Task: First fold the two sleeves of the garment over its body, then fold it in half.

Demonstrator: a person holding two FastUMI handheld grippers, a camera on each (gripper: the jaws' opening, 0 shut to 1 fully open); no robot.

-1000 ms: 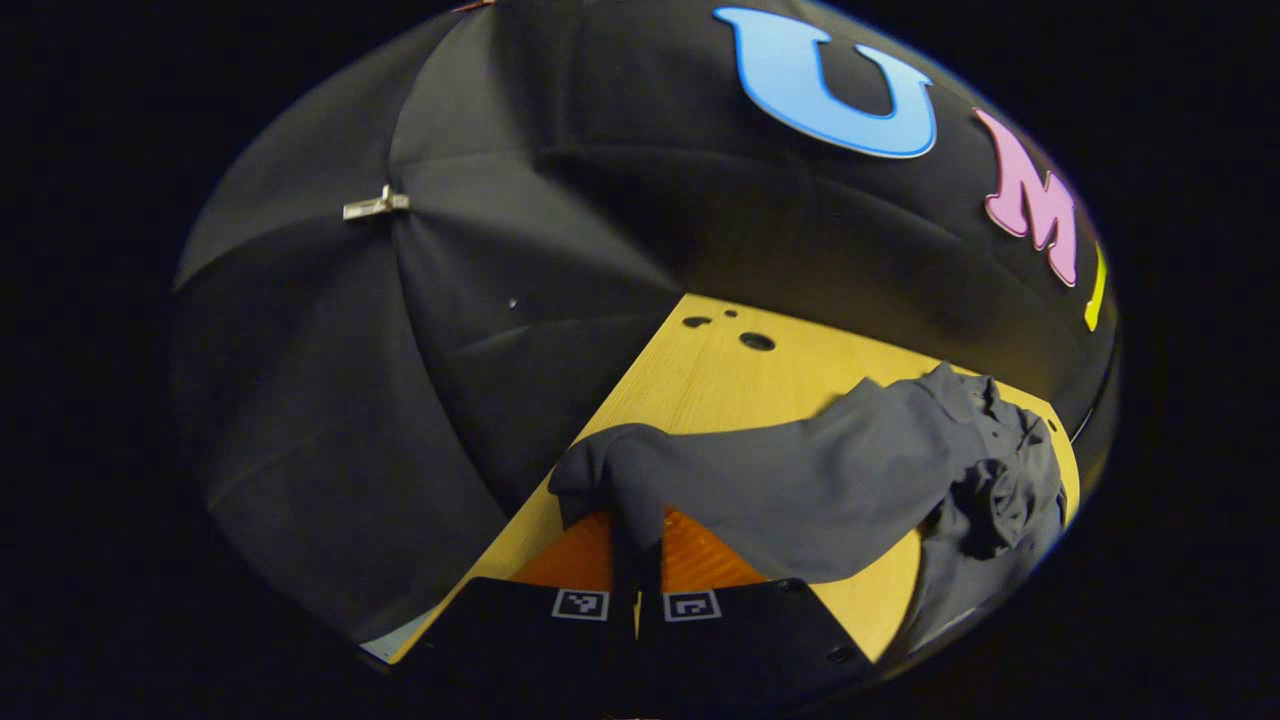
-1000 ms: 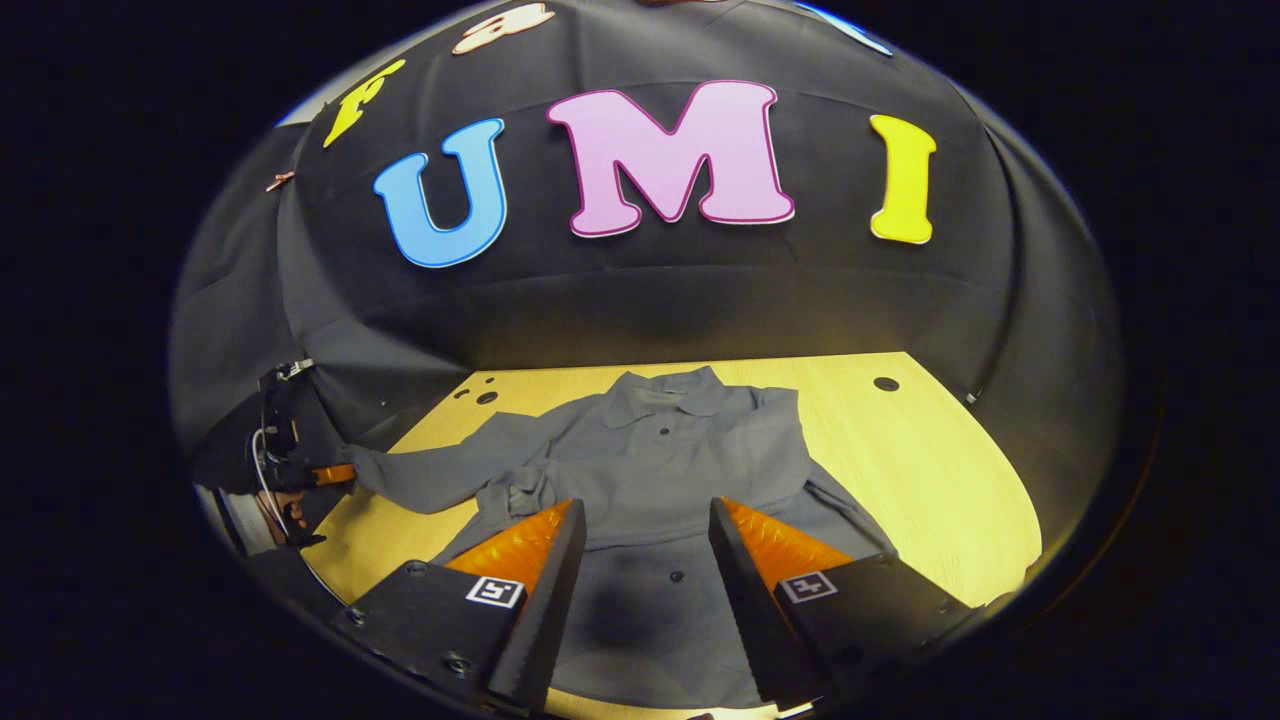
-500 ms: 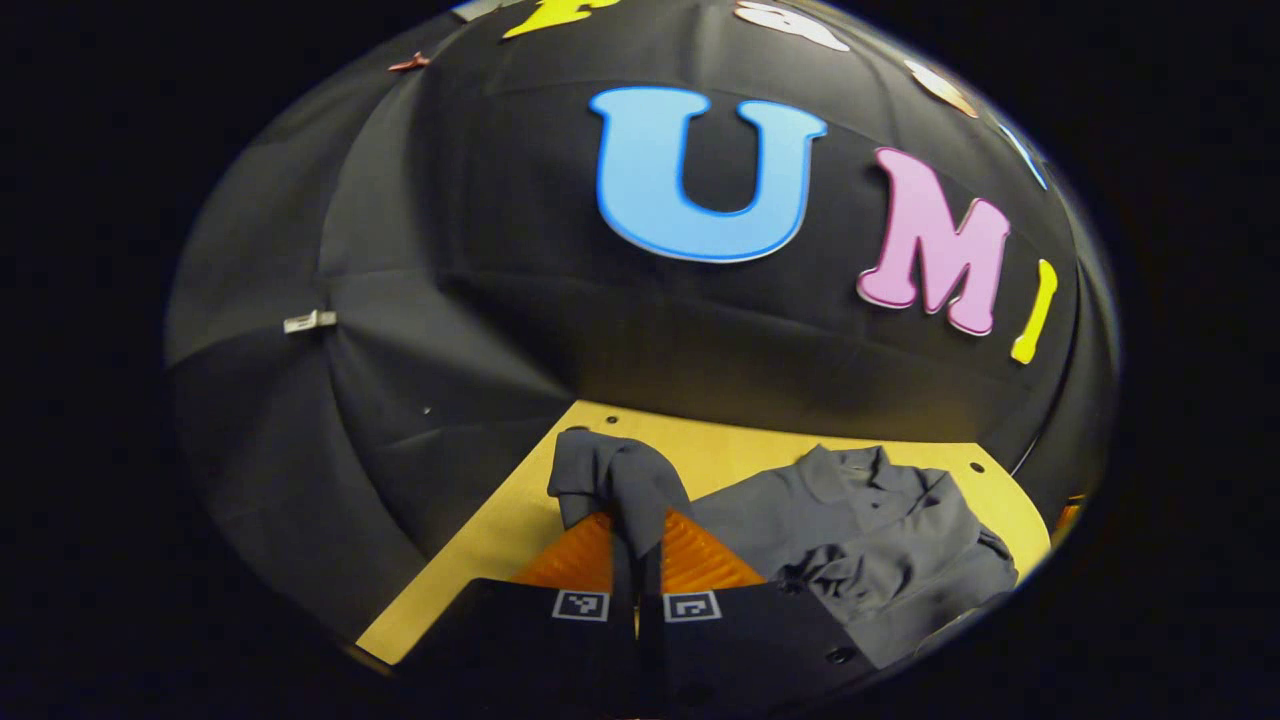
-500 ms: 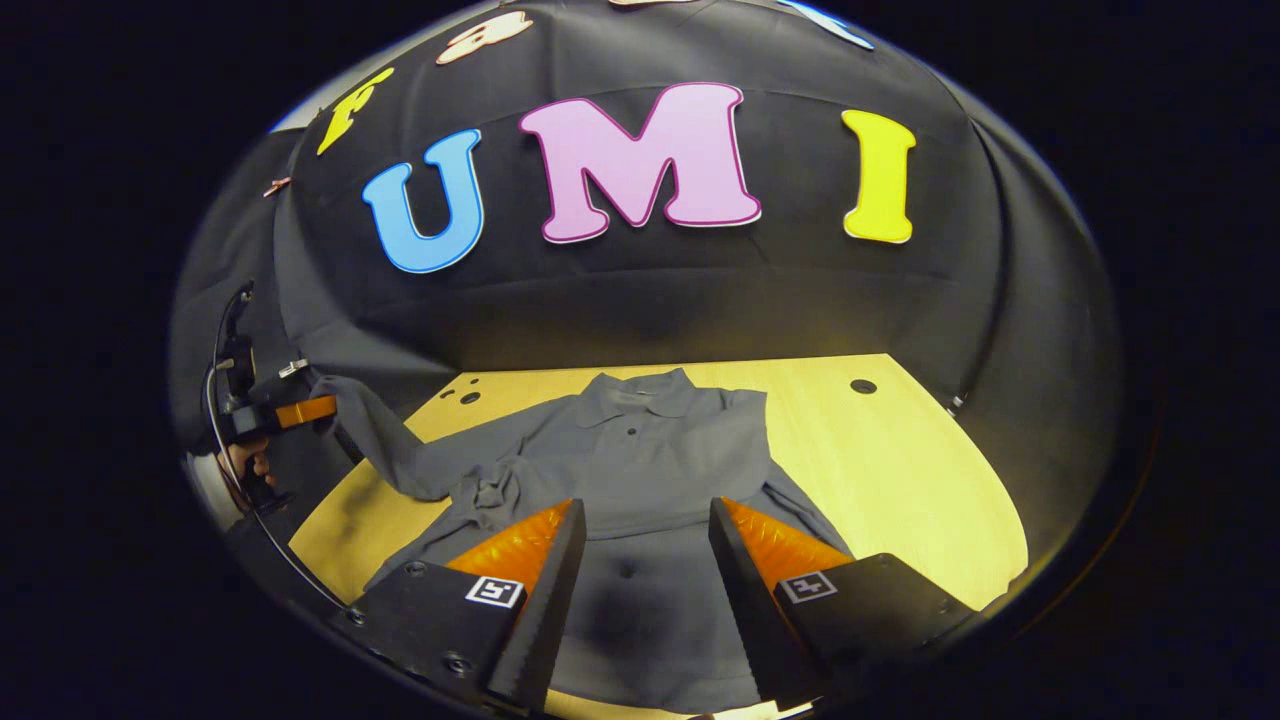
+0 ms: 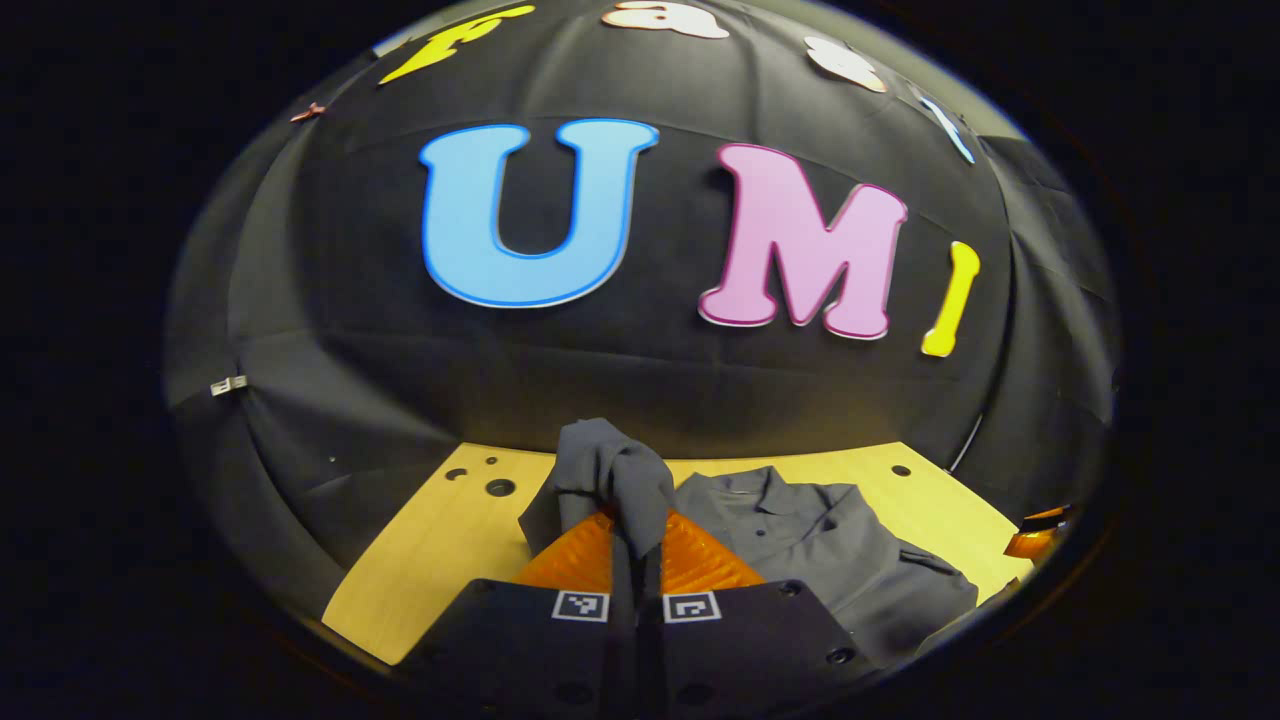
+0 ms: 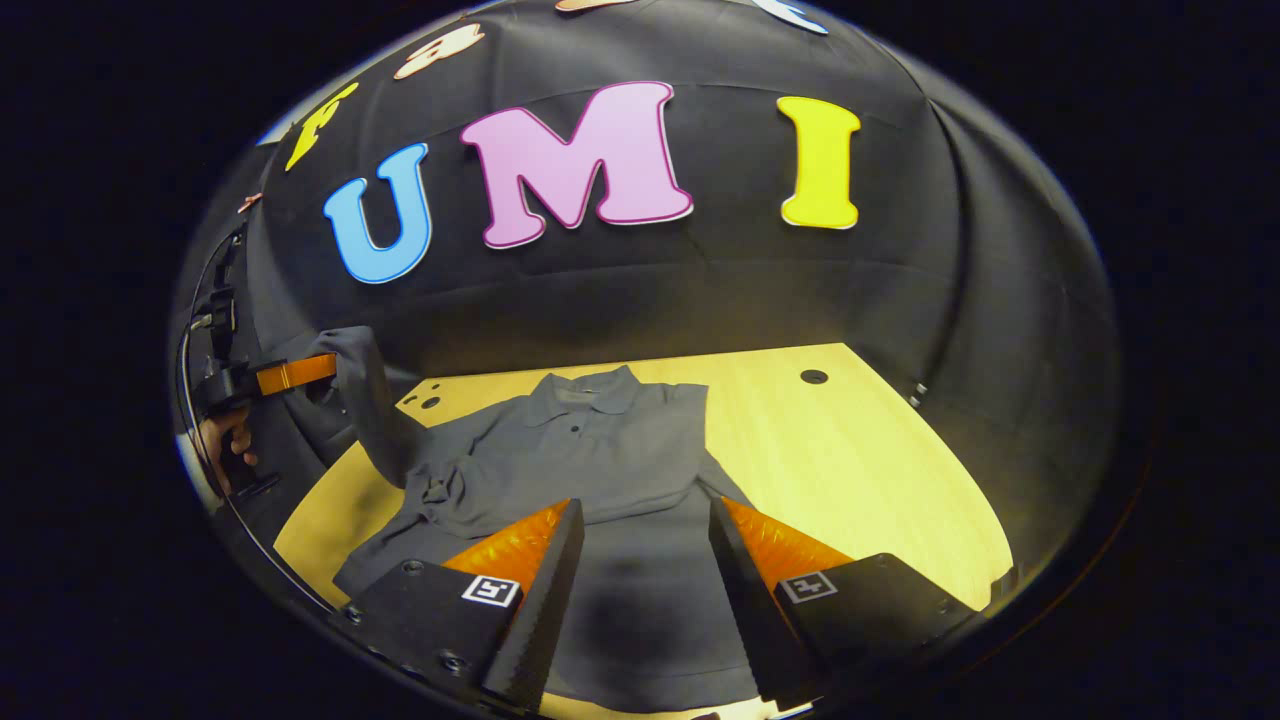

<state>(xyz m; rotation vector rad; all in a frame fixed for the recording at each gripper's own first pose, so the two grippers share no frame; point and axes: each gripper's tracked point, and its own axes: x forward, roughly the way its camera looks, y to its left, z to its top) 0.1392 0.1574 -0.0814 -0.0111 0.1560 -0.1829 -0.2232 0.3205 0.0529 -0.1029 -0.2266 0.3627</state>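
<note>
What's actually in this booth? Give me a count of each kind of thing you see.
Grey garment: 1
Wooden table: 1
Hand-held tools: 2, the left tool clamped on a sleeve, the right tool open above the shirt's hem
Person's hand: 1
Total: 5

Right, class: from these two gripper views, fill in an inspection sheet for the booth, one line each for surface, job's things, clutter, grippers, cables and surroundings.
Surface: light wooden table with a few round holes.
Job's things: grey collared garment lying on the table; one sleeve lifted off it, not yet over the body.
Clutter: nothing seen.
Grippers: left gripper shut on the sleeve's end, held up at the table's side; right gripper open, jaws apart above the garment's lower part, holding nothing.
Cables: a dark cable loops by the left gripper, held in a hand.
Surroundings: black cloth wall behind the table.
</note>
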